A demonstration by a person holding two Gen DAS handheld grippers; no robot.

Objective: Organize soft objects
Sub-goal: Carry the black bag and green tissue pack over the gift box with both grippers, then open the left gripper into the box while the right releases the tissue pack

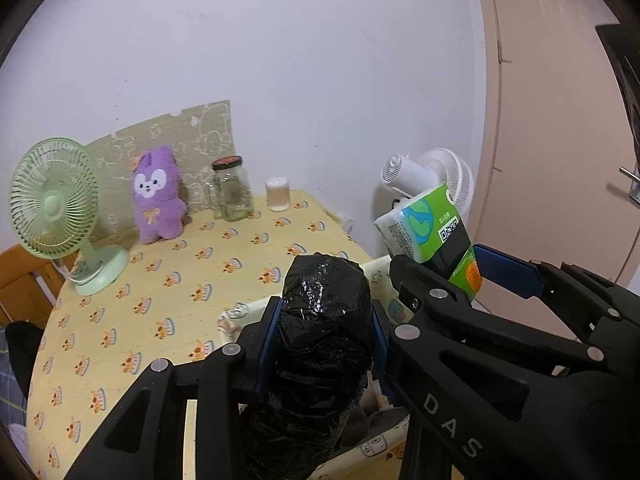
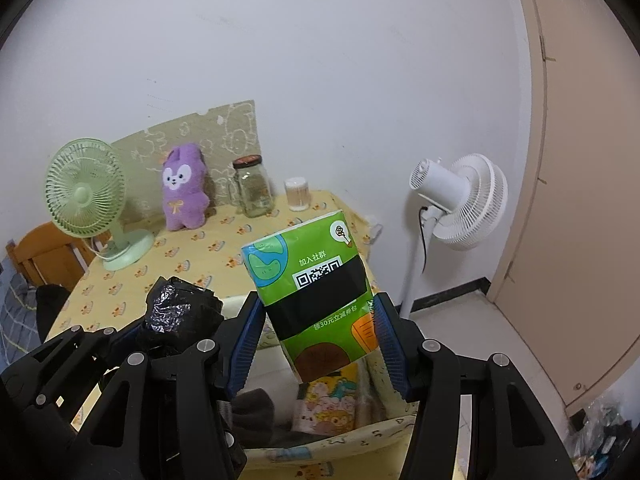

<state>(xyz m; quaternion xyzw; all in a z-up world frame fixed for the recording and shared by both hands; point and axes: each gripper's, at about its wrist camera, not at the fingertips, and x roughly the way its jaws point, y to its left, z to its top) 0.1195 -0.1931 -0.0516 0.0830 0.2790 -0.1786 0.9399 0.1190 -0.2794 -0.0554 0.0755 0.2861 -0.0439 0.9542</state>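
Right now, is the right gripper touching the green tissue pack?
Touching. Right wrist view: both blue pads of the right gripper press the sides of the green tissue pack, holding it up.

Black plastic bundle (image 1: 324,320) upright; green tissue pack (image 2: 316,292) tilted.

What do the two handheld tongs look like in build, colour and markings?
Both tongs, left and right, are matte black linkage frames with open cutouts and round silver pivot pins. Their fingers carry blue ribbed pads. White letters "DAS" run along one arm of the right tongs in the left wrist view. No cables, sleeves or hands show.
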